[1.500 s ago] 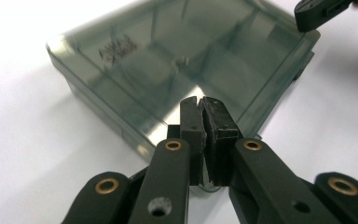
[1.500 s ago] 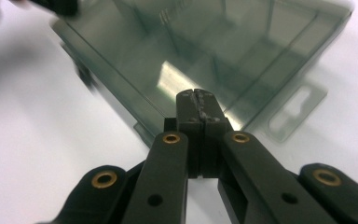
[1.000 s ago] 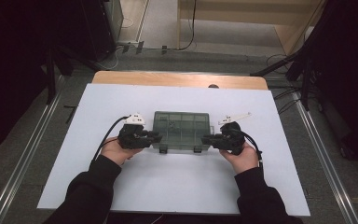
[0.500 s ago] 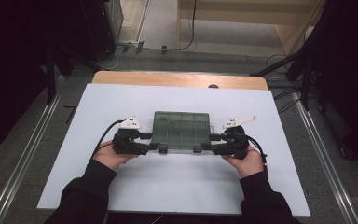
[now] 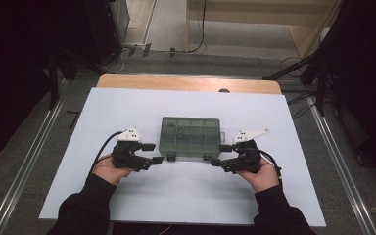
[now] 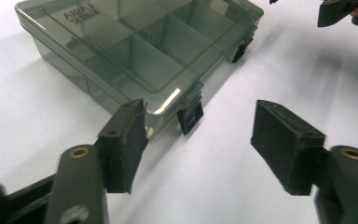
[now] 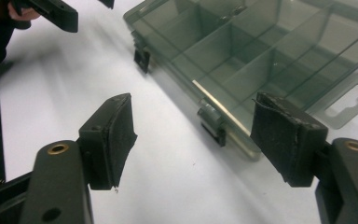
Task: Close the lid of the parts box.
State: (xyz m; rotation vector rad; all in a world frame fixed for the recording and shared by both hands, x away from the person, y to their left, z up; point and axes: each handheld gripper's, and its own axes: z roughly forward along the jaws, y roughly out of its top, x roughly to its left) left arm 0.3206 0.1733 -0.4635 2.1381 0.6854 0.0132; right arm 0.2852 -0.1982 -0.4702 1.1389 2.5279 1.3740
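Observation:
A smoky clear compartment box [image 5: 191, 137] lies with its lid down in the middle of the white table. Two black latches sit on its near edge. My left gripper [image 5: 152, 152] is at the box's near left corner and open; its jaws have just been opening. In the left gripper view the left latch [image 6: 189, 116] shows in the gap of the left gripper [image 6: 200, 135], untouched by the pads. My right gripper [image 5: 219, 154], at the near right corner, is open too and has just been opening. The right gripper [image 7: 191, 130] frames the right latch [image 7: 213, 123] without touching it.
The white table top [image 5: 191, 196] runs to a wooden strip [image 5: 186, 83] at the far edge. Metal rails [image 5: 342, 161] flank the table on the floor. A flat hang tab [image 7: 349, 102] sticks out from the box's side.
Both grippers have drawn outward from the box's near corners, the left one farther, and both pairs of jaws have spread wide. The box has stayed put.

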